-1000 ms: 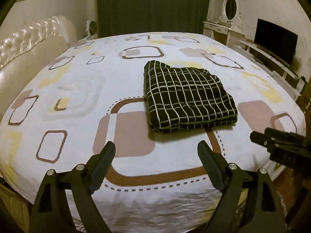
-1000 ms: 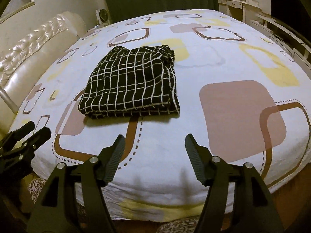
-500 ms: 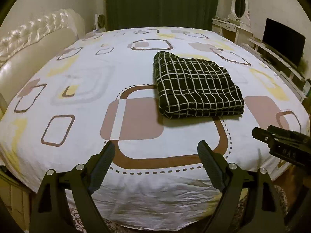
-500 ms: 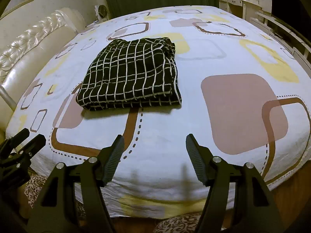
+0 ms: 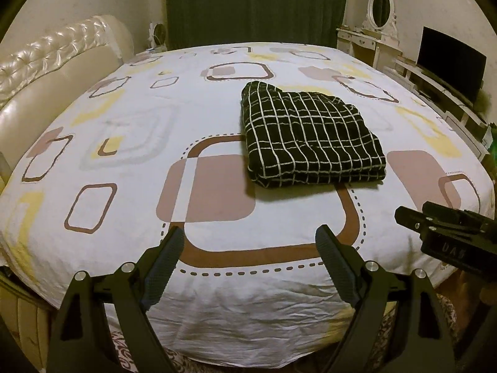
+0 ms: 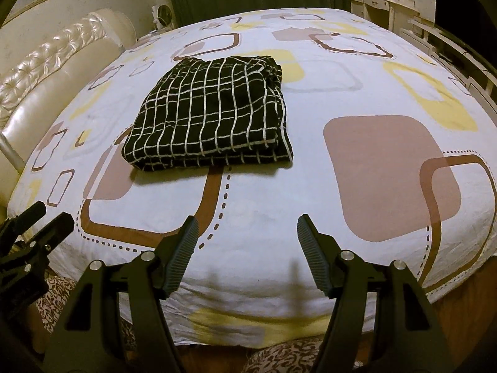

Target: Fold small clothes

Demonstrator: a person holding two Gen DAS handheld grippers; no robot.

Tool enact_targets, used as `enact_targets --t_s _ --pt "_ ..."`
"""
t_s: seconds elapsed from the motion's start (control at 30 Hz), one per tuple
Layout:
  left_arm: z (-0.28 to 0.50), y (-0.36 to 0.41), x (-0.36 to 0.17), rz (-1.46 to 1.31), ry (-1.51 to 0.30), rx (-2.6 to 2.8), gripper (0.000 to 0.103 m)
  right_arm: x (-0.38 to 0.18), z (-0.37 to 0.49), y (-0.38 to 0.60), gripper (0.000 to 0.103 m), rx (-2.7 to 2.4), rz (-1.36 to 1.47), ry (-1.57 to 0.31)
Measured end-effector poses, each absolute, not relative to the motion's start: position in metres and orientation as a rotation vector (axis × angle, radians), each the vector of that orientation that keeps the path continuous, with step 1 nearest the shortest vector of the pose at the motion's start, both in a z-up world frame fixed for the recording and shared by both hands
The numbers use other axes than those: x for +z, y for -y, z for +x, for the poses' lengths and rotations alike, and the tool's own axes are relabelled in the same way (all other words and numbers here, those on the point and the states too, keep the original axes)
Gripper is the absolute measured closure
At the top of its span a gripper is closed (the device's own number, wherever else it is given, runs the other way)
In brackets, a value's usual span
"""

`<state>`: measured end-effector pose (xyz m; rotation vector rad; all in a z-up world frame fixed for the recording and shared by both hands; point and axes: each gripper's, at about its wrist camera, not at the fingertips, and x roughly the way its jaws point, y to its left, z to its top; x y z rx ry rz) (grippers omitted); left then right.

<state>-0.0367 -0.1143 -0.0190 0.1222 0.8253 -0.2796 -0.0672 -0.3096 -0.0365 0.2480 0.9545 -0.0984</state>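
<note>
One folded checked garment (image 5: 310, 140), one bed (image 5: 93, 155), two claws, one mirror (image 5: 380, 9), one television (image 5: 450, 62).

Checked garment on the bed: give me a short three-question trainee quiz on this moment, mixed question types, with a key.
1. True or false: the left gripper is clamped on the checked garment.
2. Multiple choice: the garment lies A) spread out flat, B) folded into a compact stack, C) hanging over the edge of the bed.
3. Short answer: what is between the fingers of the right gripper?

Key
1. False: its jaws stand open, apart from the garment.
2. B
3. Nothing; only the bed sheet shows behind them.
</note>
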Motion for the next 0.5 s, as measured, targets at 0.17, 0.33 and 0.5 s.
enact_targets --t_s 0.17,0.33,0.5 --pt "-0.0360 0.1147 -0.0172 0.115 -0.824 -0.282 0.018 -0.0361 -0.0678 0.3080 0.037 -0.096 0.245 -0.954" --pt "-0.0362 0.1143 -0.0153 0.110 -0.825 -0.280 0.018 -0.0366 -0.0672 0.3075 0.037 -0.096 0.244 -0.956" --pt "-0.0362 0.1137 -0.0140 0.108 -0.823 -0.282 0.018 -0.0374 -0.0686 0.3049 0.037 -0.093 0.239 -0.959"
